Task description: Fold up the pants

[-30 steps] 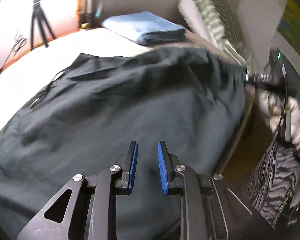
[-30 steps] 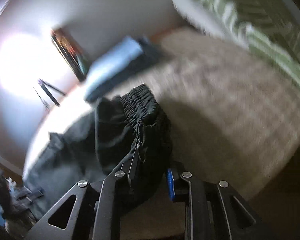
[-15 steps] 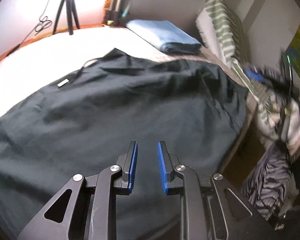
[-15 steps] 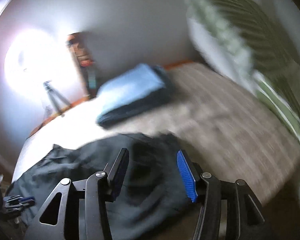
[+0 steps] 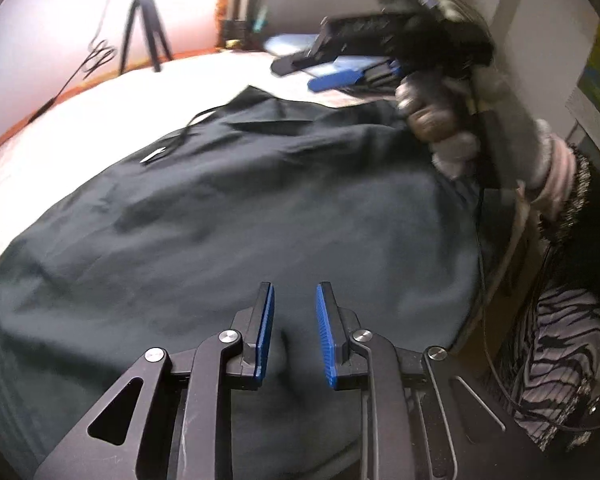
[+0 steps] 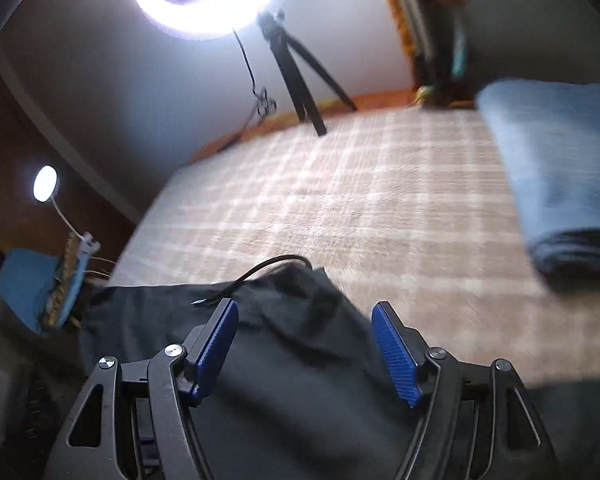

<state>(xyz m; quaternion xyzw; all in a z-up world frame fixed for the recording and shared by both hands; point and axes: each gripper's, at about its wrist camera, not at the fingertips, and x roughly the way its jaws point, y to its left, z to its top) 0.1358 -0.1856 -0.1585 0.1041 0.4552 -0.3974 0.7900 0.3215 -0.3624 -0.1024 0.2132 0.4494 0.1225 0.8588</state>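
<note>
Right now you look to be between folds: the black pants [image 5: 260, 208] lie spread flat on the checked bedcover [image 6: 380, 200], and neither claw has cloth in it. Your left gripper [image 5: 292, 336] hangs just above the near part of the pants, its blue pads a narrow gap apart with nothing pinched between them. Your right gripper [image 6: 306, 344] is spread wide and empty, over the far edge of the pants, with the black drawstring [image 6: 268, 268] just ahead of its fingertips.

As a judgement, your next move calls for picking an edge for each claw, dropping the pads onto the cloth, closing on one layer only, then carrying both edges over together so the fold stays square.

The folded blue towel [image 6: 556, 168] sits ahead and to the right of your right claw, well apart from the pants. A small white tag [image 5: 153, 156] shows on the pants, too small to read; no other writing is legible.
</note>
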